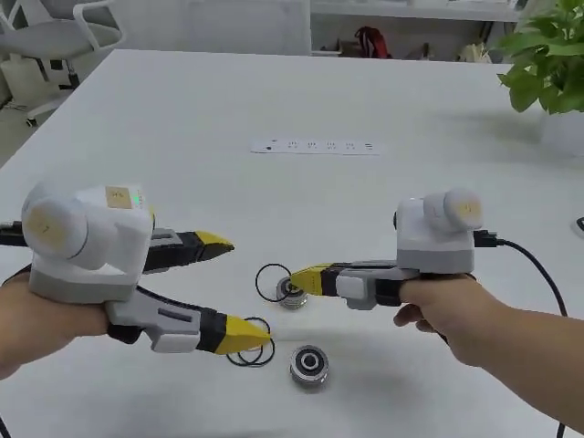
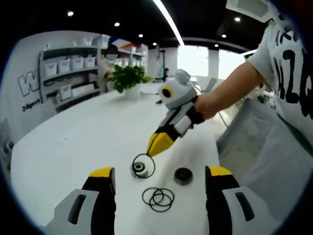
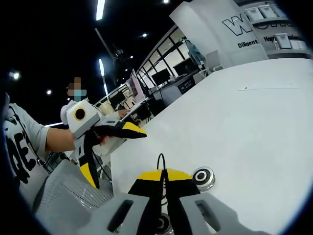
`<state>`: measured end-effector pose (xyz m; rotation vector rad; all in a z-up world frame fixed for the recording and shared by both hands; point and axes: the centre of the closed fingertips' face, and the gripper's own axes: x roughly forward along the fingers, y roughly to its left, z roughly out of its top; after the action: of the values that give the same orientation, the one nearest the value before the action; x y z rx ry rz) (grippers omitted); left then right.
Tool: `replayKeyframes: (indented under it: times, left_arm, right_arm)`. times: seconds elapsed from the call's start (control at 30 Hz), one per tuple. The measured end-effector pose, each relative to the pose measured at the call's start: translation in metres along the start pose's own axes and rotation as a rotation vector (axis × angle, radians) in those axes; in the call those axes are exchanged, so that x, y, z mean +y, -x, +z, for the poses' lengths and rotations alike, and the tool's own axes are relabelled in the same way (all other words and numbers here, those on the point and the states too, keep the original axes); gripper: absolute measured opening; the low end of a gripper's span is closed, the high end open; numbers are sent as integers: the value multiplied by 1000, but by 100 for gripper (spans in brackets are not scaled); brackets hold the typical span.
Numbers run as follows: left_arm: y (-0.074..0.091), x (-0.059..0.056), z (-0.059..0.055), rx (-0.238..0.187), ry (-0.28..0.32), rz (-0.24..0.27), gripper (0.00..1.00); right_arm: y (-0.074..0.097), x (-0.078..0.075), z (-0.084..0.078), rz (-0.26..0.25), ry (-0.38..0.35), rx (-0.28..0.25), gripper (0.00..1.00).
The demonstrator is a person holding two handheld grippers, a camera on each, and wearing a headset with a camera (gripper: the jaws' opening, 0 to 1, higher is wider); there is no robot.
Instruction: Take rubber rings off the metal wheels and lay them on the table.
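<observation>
Two tools, left tool (image 1: 242, 290) spread wide, right tool (image 1: 297, 279) pinching rubber ring (image 1: 258, 283), its wheel (image 1: 292, 295) half hidden behind tips

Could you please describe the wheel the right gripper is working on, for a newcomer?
On the white table, nearer than the power strip, sit two metal wheels. It is the farther wheel, at the tip of the right gripper, which pinches a black ring; the nearer wheel stands alone.

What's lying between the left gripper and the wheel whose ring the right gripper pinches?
Loose rubber rings on the table, seen in the left gripper view.
</observation>
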<state>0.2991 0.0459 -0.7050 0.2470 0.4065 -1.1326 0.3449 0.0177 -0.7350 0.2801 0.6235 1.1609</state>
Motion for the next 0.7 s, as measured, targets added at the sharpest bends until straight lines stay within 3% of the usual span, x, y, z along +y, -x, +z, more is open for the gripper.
replayKeyframes:
  times: [0.23,0.7]
  left_arm:
    - [8,-3,-2,-13,4,11,80]
    - [16,-8,-14,2,11,17,83]
  right_arm:
    - [-1,12,-5,35,0,13,0]
    - [-4,26,-32,70,17,86,0]
